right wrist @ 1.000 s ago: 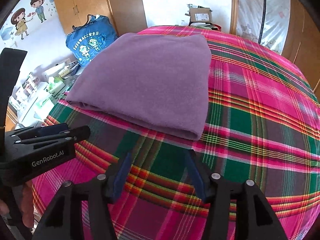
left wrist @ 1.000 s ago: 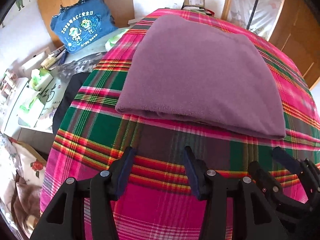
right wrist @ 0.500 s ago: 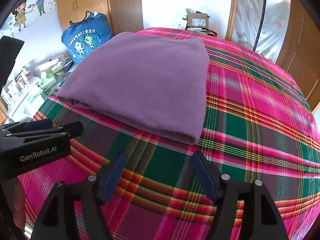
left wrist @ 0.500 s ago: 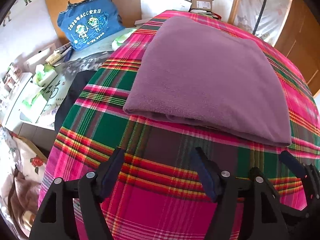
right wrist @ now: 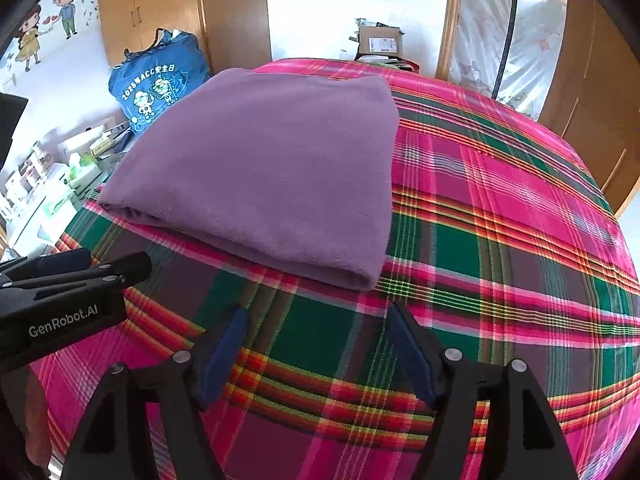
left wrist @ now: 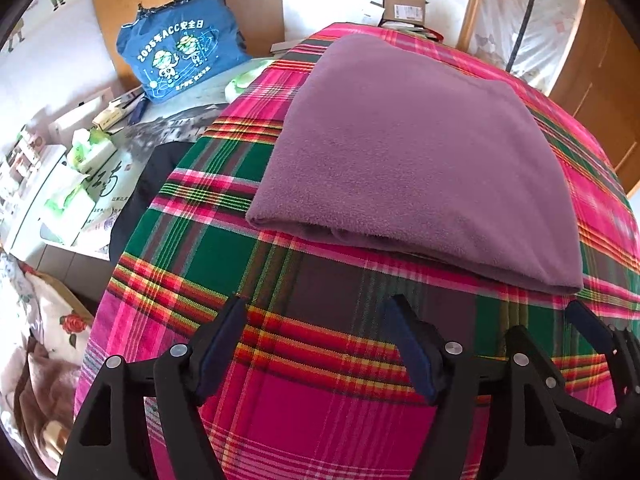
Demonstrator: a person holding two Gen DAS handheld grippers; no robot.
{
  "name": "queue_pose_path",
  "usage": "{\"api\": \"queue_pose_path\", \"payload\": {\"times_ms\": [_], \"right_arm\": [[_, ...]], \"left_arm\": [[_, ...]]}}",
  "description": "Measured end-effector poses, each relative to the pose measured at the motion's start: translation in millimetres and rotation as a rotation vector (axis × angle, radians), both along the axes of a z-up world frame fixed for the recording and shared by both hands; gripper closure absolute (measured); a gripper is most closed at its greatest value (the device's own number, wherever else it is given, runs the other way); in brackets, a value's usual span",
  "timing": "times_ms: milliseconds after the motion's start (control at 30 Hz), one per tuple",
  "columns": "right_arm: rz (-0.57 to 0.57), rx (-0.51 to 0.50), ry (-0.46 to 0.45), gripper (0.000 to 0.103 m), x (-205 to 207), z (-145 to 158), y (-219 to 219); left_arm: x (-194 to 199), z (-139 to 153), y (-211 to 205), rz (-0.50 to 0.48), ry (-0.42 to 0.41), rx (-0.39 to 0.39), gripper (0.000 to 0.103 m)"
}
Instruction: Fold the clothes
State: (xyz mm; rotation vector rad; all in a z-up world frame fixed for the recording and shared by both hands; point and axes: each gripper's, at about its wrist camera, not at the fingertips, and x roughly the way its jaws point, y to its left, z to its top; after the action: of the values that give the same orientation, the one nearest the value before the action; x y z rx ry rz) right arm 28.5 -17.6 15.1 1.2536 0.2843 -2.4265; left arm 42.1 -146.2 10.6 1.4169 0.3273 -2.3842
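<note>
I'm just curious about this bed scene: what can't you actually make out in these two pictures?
- How many layers the purple cloth has: its top hides them, both views.
- Small items on the side table: too small, left view.
- Cardboard box label: too small, right view.

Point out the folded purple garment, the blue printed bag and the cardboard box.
folded purple garment (right wrist: 272,176), right wrist view, middle of its top face.
blue printed bag (left wrist: 180,56), left wrist view, the printed front panel.
cardboard box (right wrist: 380,42), right wrist view, front side by the label.
</note>
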Motion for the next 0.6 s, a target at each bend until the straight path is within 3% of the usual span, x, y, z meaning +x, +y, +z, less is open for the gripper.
{"api": "queue_pose_path", "payload": {"times_ms": [600], "right_arm": [[-0.010, -0.002, 0.007, 0.030, 2.7, -1.0, -1.0]], "left_arm": [[-0.2, 0.1, -2.1, -0.003, 0.000, 0.005, 0.029]]}}
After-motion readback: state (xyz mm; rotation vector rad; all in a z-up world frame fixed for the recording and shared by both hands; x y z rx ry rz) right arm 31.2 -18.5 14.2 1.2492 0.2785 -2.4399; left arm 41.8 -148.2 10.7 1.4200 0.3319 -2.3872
